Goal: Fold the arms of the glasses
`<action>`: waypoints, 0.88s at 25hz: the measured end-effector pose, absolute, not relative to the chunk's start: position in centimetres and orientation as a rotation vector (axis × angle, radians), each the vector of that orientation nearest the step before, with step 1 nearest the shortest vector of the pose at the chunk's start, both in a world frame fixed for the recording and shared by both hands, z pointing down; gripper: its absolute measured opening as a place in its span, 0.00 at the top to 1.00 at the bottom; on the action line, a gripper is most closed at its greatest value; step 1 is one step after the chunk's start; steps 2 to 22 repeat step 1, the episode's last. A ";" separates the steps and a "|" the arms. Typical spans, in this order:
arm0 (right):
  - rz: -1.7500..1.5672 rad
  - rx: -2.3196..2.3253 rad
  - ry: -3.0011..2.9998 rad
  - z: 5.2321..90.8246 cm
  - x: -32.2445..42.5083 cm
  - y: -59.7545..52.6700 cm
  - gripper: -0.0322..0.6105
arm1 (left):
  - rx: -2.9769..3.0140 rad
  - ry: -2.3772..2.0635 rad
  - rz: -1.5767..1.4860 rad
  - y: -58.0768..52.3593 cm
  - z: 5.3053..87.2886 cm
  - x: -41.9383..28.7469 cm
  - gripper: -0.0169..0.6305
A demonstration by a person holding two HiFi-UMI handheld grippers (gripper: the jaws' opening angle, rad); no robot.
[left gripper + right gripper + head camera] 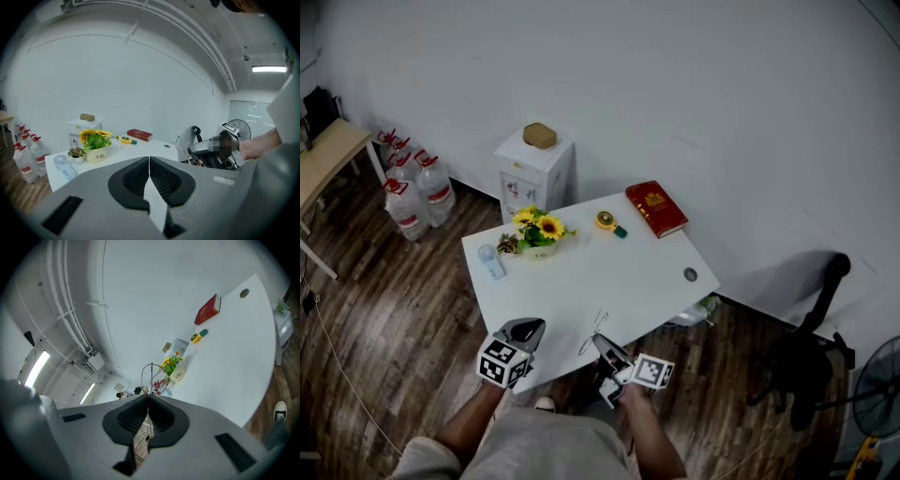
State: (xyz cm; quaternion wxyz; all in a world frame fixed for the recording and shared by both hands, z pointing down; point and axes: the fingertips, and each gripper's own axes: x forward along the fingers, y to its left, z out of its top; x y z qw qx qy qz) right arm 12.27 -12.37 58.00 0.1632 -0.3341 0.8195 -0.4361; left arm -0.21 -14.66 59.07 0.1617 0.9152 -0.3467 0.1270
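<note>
The glasses (pixel 595 330) are a thin wire-framed pair held at the near edge of the white table (pixel 637 281). My right gripper (pixel 602 343) is shut on them. In the right gripper view a wire lens rim (pixel 151 373) rises straight out from between the closed jaws of the right gripper (pixel 149 397). My left gripper (pixel 530 328) hovers at the table's near edge, to the left of the glasses and apart from them. In its own view the left gripper (pixel 149 159) is shut with nothing between the pads. How the arms of the glasses lie is not clear.
On the table stand a sunflower pot (pixel 539 232), a small white fan (pixel 491 261), a yellow tape measure (pixel 607 221) and a red book (pixel 656 208). A white cabinet (pixel 534 169) and water bottles (pixel 412 187) are behind, and a black chair (pixel 811 347) is at the right.
</note>
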 end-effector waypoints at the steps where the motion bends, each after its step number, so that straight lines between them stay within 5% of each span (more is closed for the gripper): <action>1: -1.245 -0.959 2.339 58.1 12.4 -12.4 0.93 | 2.610 -0.989 0.363 -14.7 59.1 -0.2 0.96; 22: -1.245 -0.959 2.339 58.1 12.4 -12.4 0.93 | 2.610 -0.989 0.363 -14.7 59.1 -0.2 0.96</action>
